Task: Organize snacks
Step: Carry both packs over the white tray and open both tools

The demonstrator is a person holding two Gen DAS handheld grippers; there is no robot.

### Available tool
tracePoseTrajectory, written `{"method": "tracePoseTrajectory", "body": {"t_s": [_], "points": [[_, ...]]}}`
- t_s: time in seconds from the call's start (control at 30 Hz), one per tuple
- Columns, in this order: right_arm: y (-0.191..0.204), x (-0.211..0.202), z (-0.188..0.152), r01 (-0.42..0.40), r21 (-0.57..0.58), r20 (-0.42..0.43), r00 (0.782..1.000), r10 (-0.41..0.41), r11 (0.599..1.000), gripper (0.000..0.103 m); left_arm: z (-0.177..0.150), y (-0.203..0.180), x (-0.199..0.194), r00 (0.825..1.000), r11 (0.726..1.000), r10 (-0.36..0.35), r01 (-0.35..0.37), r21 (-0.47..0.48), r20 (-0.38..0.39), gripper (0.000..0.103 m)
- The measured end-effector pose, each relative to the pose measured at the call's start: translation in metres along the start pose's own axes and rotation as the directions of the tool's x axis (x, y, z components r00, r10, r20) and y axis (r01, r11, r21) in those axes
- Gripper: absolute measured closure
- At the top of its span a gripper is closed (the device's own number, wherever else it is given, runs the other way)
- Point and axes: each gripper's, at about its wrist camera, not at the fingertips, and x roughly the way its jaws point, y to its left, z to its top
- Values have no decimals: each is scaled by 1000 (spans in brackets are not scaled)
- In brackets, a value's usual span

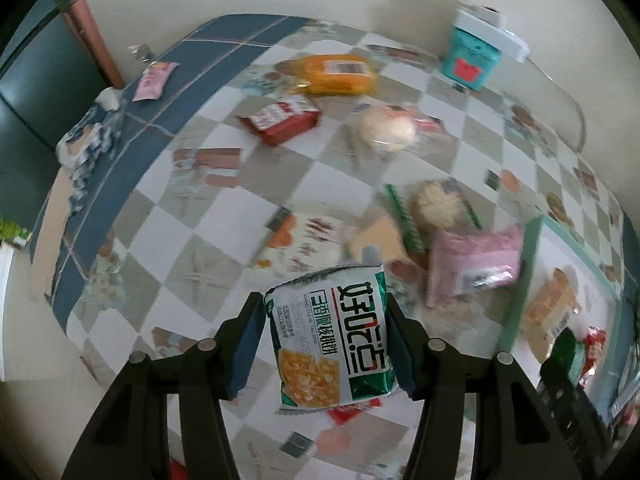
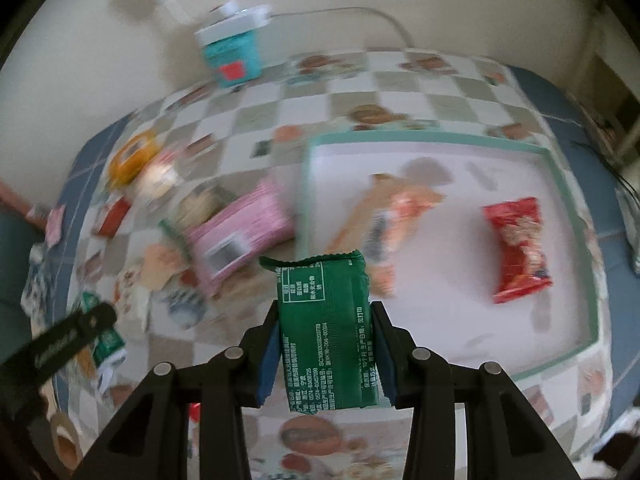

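My left gripper (image 1: 326, 312) is shut on a green and white snack packet (image 1: 330, 336), held above the checked tablecloth. My right gripper (image 2: 326, 322) is shut on a dark green snack packet (image 2: 326, 332), held above the cloth near the front left corner of the white tray with a mint rim (image 2: 554, 176). In the tray lie an orange packet (image 2: 396, 208) and a red packet (image 2: 518, 248). A pink packet (image 2: 244, 228) lies just left of the tray; it also shows in the left wrist view (image 1: 472, 264). The tray rim (image 1: 524, 280) is at the right there.
On the cloth lie a yellow packet (image 1: 336, 74), a red box (image 1: 282, 118), a round bun in wrap (image 1: 386, 128), a round cracker packet (image 1: 436, 204) and a small pink sachet (image 1: 154, 80). A teal box (image 1: 474, 54) stands by the wall.
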Motion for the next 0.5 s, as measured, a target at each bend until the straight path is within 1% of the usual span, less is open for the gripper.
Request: {"method": "tracePoseTrajectory", "body": {"t_s": [0.1, 0.2, 0.3, 0.4, 0.5], "points": [[-30, -3, 4, 43, 72, 6, 999, -44, 996, 60, -5, -20, -3, 1000, 999, -28, 28, 44, -1, 44], [-59, -6, 7, 77, 140, 9, 997, -79, 987, 60, -14, -48, -9, 999, 993, -48, 46, 111, 12, 44], [-95, -10, 8, 97, 238, 14, 995, -104, 966, 60, -22, -71, -16, 998, 982, -54, 47, 181, 35, 44], [-123, -14, 8, 132, 310, 13, 990, -143, 942, 60, -29, -90, -20, 996, 972, -69, 55, 228, 53, 44], [-146, -17, 6, 166, 369, 6, 984, -180, 914, 60, -37, -112, -23, 994, 955, -91, 70, 287, 61, 44]]}}
